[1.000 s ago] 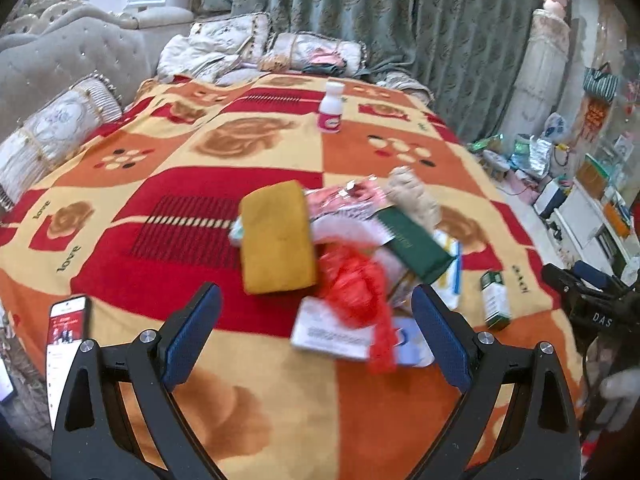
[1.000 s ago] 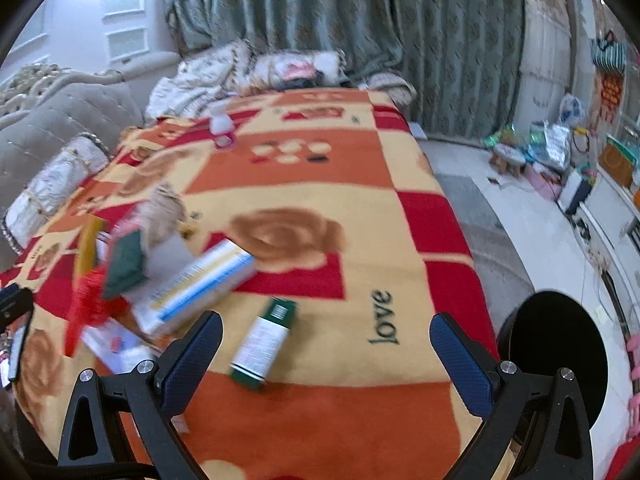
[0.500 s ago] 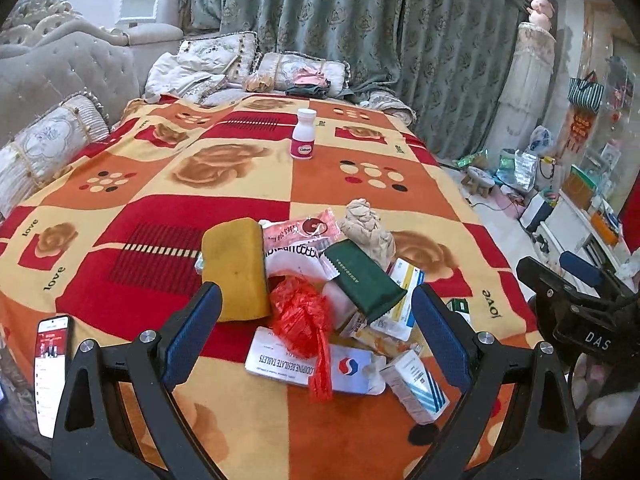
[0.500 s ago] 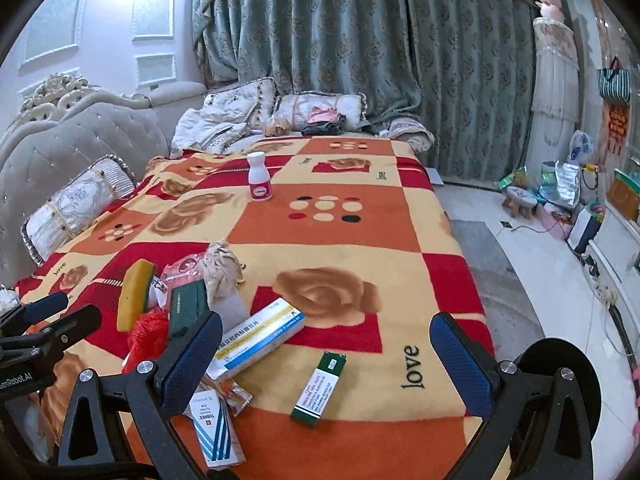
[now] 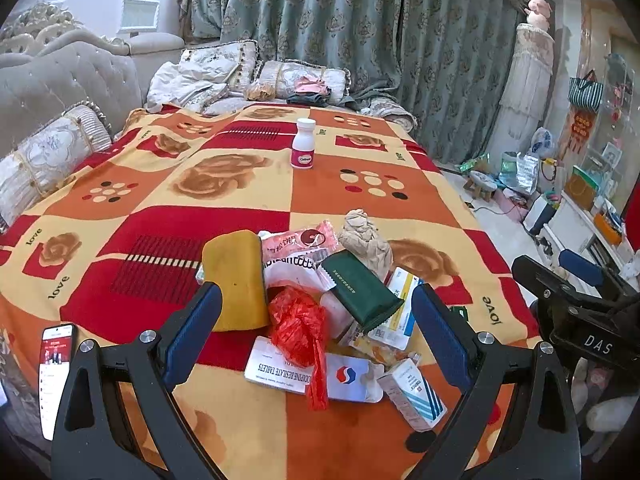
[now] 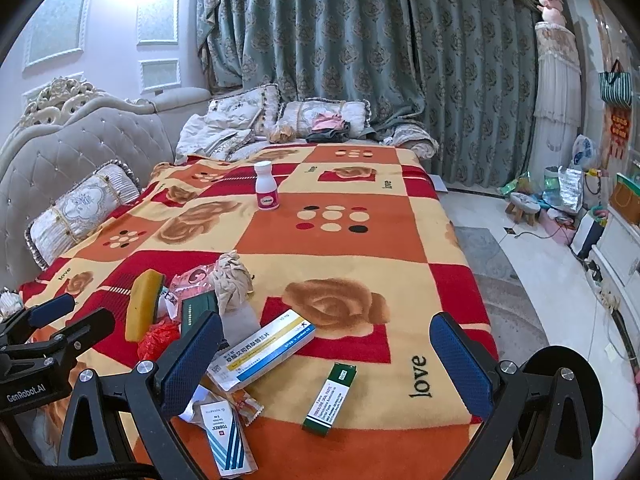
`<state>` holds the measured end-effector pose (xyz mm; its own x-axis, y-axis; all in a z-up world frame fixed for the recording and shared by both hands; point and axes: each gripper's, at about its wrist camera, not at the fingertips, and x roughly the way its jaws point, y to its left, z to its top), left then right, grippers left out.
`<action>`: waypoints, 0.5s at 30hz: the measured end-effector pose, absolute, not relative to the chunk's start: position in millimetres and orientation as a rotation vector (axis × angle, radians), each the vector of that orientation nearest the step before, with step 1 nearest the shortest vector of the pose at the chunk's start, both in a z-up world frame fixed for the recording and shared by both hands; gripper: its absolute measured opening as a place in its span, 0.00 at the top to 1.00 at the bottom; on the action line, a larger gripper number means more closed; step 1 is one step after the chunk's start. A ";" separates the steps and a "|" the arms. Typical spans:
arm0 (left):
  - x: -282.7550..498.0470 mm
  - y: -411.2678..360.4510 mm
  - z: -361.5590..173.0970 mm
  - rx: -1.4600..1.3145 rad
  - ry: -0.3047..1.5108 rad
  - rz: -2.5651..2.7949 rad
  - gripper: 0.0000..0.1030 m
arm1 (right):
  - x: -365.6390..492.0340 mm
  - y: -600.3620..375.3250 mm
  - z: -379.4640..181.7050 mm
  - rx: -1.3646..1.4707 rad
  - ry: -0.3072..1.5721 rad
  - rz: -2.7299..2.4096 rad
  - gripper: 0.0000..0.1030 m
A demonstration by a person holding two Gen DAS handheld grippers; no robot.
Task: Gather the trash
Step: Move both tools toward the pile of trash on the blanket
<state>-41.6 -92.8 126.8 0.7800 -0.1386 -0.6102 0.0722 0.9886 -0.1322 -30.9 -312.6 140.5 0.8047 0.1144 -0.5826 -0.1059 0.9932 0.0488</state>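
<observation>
Red-and-orange blanket (image 5: 240,184) on the bed carried my trash pile (image 5: 320,304), heaped near its foot; left gripper (image 5: 316,336) and right gripper (image 6: 326,364) hovered above, jaws wide, holding nothing; white bottle (image 6: 267,186) upright, well apart.

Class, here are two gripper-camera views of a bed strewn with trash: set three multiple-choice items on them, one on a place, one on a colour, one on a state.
1. Where does the white pill bottle stand?
A. in the pile
B. alone, farther up the blanket
C. on the floor

2. What colour is the crumpled plastic bag?
A. red
B. blue
C. black

3. How is the right gripper?
A. shut on a box
B. shut, empty
C. open, empty

Answers: 1 B, it stands upright apart from the pile. 2 A, red beside the yellow sponge. 3 C, fingers spread wide above the green box.
</observation>
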 end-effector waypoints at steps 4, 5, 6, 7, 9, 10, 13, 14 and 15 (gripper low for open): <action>-41.7 -93.2 126.6 -0.104 0.666 -0.113 0.07 | -31.5 -311.4 140.2 0.016 0.628 0.121 0.00; -41.8 -94.1 126.4 -0.104 0.667 -0.112 0.07 | -32.2 -311.3 141.2 0.016 0.627 0.122 0.00; -41.9 -92.9 126.4 -0.104 0.667 -0.114 0.07 | -32.3 -311.0 141.6 0.015 0.627 0.123 0.00; -42.3 -93.5 126.1 -0.104 0.668 -0.114 0.07 | -32.6 -310.7 142.1 0.014 0.627 0.124 0.00; -42.6 -94.7 125.3 -0.105 0.672 -0.112 0.07 | -31.4 -309.7 141.9 0.010 0.629 0.123 0.00; -41.6 -94.0 125.8 -0.105 0.675 -0.111 0.07 | -31.1 -309.2 141.8 0.009 0.630 0.124 0.00; -40.7 -95.3 125.0 -0.102 0.682 -0.106 0.07 | -31.0 -309.1 142.0 0.010 0.630 0.123 0.00; -41.2 -95.9 124.4 -0.101 0.684 -0.105 0.07 | -31.2 -309.0 141.9 0.009 0.630 0.123 0.00; -40.2 -94.9 124.9 -0.102 0.686 -0.105 0.07 | -31.1 -309.0 141.8 0.008 0.630 0.122 0.00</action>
